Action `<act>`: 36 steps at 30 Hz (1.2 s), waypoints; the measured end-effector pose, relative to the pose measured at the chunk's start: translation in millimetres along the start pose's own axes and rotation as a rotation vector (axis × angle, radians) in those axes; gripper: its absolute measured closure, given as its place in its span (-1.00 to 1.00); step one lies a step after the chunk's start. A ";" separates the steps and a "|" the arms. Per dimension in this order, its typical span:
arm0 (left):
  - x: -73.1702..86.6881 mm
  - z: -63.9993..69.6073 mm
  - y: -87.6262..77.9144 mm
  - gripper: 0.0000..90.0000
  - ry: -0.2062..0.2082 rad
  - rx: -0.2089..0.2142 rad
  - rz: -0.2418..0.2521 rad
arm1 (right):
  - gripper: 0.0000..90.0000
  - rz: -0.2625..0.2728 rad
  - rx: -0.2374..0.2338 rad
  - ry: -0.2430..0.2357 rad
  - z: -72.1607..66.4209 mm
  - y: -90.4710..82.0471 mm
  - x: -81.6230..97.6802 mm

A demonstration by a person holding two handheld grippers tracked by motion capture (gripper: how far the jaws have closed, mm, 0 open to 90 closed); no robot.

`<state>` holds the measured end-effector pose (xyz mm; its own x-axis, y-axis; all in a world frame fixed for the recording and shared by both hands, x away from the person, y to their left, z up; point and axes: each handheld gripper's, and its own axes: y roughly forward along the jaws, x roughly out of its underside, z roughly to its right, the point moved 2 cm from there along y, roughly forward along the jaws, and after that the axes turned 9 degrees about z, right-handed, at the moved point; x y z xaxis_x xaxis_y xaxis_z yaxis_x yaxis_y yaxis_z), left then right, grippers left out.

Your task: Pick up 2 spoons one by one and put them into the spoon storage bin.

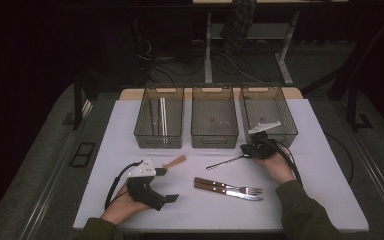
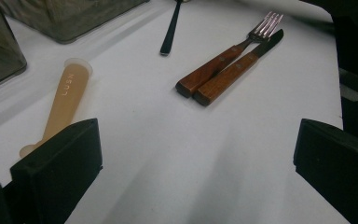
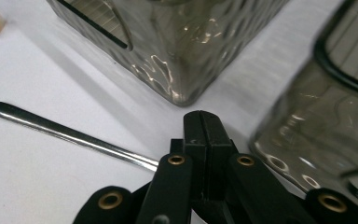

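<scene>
My right gripper (image 1: 248, 150) rests on the white table (image 1: 310, 190) just in front of the right bin (image 1: 290, 131). Its jaws are pressed together (image 3: 203, 122) and shut on one end of a slim metal utensil (image 3: 60, 130); that end is hidden under the jaws, and the handle (image 1: 225, 161) trails left along the table. My left gripper (image 1: 167, 185) lies at the front left with its jaws wide open (image 2: 196, 168) and nothing between them. A tan plastic utensil (image 2: 67, 100) lies just beyond its left jaw.
Three smoky see-through bins (image 1: 159, 141) (image 1: 214, 142) stand in a row at the back; the left one holds metal cutlery. A wooden-handled fork (image 1: 230, 186) and knife (image 1: 225, 192) lie side by side at the centre front. The floor beyond is dark, with desk legs and cables.
</scene>
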<state>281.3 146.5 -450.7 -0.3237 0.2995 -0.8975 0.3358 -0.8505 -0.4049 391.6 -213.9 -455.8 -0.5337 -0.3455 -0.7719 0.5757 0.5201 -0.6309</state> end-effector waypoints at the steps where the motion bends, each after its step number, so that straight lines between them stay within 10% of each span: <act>1: 0.1 0.1 0.1 -1.00 0.002 0.001 -0.001 | 0.99 -0.002 -0.009 -0.008 -1.3 1.0 -0.4; 30: 0.3 1.6 1.1 -1.00 0.004 0.008 -0.008 | 0.99 -0.130 -0.044 -0.046 -10.2 -17.0 13.7; 36: 0.1 0.9 0.7 -1.00 0.004 0.004 -0.007 | 0.53 -0.050 -0.081 0.018 1.3 -28.9 12.3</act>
<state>280.8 145.6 -451.0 -0.3221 0.3070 -0.8955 0.3299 -0.8502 -0.4102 369.2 -234.2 -447.2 -0.5719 -0.3587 -0.7378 0.4968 0.5642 -0.6594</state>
